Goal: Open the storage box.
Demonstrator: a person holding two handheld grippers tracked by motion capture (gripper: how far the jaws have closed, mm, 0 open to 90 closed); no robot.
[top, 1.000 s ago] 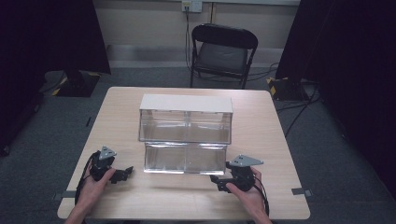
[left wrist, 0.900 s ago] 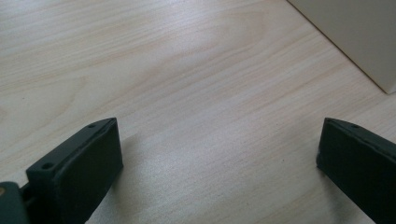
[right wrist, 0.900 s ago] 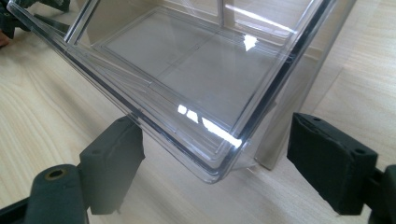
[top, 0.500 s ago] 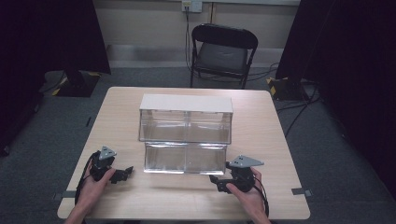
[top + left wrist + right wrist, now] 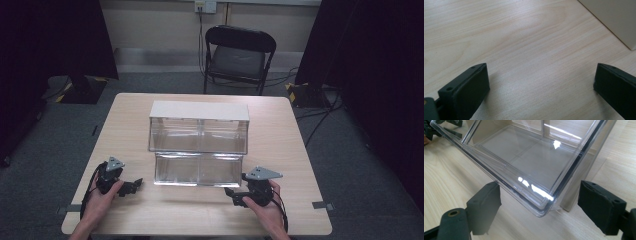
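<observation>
Nothing has moved since before: right gripper (image 5: pixel 239 195) stays wide open around the clear drawer's (image 5: pixel 198 170) front corner, not gripping; left gripper (image 5: pixel 131 186) is open wide over bare table (image 5: pixel 200 210).

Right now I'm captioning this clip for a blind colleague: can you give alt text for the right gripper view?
The right gripper has its two black jaws wide open, just short of the near corner of a clear plastic drawer pulled out over a light wooden table. The drawer looks empty.
</observation>
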